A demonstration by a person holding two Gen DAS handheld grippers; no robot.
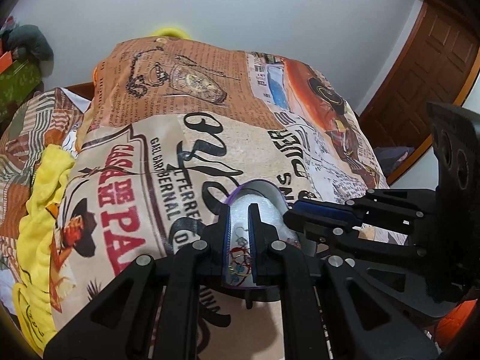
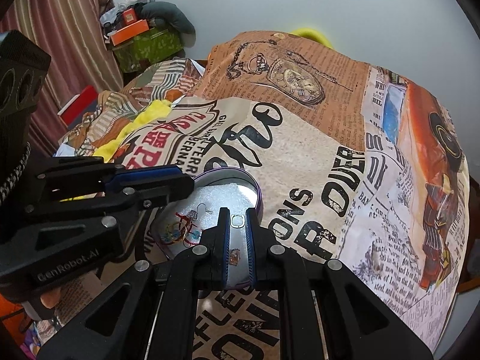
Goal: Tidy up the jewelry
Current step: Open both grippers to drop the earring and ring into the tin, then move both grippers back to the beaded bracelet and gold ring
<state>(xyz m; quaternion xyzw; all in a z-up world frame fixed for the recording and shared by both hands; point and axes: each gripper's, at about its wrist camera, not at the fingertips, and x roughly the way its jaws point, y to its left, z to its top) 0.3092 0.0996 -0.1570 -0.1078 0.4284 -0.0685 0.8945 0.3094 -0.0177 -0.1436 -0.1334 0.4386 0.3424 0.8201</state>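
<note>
Round purple-rimmed tin (image 2: 257, 190), white foam lining, resting on a printed cloth (image 2: 315, 156). Contents: tangled red-and-gold jewelry (image 2: 180, 231) at its left side, small ring (image 2: 237, 220). Right tool (image 2: 237, 225) grasping the ring between its fingertips. Left tool (image 1: 241, 225) nearly clenched above the tin, holding nothing.

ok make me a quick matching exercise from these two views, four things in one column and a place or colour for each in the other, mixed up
Things:
1. round tin
2. small ring
3. tangle of earrings
4. gift box

Descriptions:
A. green with a leaf pattern, far back by the wall
B. purple rim, white foam inside
C. seen between the tips of the right gripper
D. red thread and blue beads, on the tin's left side in the right wrist view

Pairs: 1-B, 2-C, 3-D, 4-A
</note>
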